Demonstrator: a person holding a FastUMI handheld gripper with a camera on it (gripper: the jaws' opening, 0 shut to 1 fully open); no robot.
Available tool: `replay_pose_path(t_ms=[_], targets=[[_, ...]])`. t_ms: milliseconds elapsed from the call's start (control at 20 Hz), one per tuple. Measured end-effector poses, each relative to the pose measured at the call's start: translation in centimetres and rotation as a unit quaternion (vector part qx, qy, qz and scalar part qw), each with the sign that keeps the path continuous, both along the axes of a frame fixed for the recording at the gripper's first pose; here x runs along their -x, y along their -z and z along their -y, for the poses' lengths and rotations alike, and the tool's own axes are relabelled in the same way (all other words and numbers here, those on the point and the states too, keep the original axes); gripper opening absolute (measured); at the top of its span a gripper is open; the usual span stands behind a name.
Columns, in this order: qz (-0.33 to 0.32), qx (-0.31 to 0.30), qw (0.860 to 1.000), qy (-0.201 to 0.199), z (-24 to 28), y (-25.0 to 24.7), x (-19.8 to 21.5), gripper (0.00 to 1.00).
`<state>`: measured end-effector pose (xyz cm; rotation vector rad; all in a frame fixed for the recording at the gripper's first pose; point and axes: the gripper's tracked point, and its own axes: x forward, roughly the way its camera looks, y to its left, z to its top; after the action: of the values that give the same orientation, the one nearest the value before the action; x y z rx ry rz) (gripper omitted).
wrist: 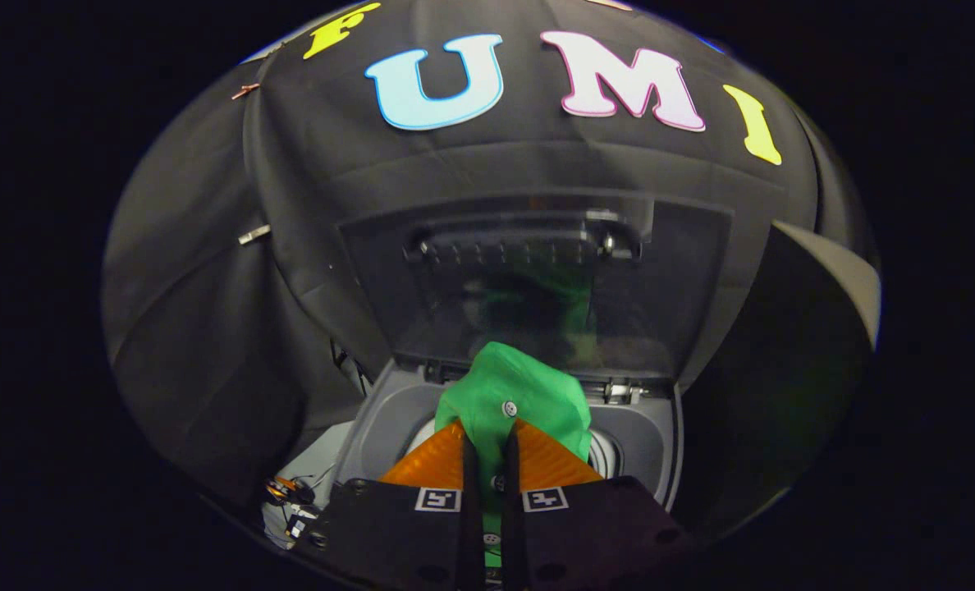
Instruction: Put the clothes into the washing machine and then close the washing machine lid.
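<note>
A green garment with small white buttons (pixel 510 390) bunches up between my two fingers, and my gripper (pixel 488 439) is shut on it. The cloth hangs over the open top of a grey washing machine (pixel 389 410), whose round drum mouth (pixel 606 451) peeks out on either side of the garment. The machine's dark see-through lid (pixel 528 287) stands raised behind the opening, beyond my fingers, and the green cloth is mirrored in it.
A black cloth wall surrounds the machine on all sides. Small cables and clips (pixel 290 501) lie on a pale surface left of the machine's front corner. A pale panel edge (pixel 853 279) stands off to the right of the lid.
</note>
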<state>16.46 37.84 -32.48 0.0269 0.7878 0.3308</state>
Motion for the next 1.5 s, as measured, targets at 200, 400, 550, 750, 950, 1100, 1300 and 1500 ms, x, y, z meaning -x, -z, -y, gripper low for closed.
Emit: replay_pose_path(t_ms=[200, 400, 550, 750, 950, 1100, 1300, 1500], targets=[[-0.012, 0.035, 0.999, -0.006, 0.7, 6.4, -0.3, 0.12], [-0.002, 0.052, 0.999, 0.015, 1.8, 10.6, -1.7, 0.12], [0.000, 0.081, 0.997, 0.010, 2.0, 12.4, -2.3, 0.12], [0.011, 0.106, 0.994, 0.001, 1.8, 12.0, -2.8, 0.13], [0.023, 0.114, 0.993, 0.006, 2.2, 10.3, -3.1, 0.80], [0.024, 0.101, 0.994, 0.021, 2.5, 8.2, -3.0, 1.00], [0.044, 0.069, 0.996, 0.017, 2.4, 5.0, -2.1, 0.99], [0.066, 0.047, 0.997, 0.019, 3.1, 2.4, -0.6, 0.99]])
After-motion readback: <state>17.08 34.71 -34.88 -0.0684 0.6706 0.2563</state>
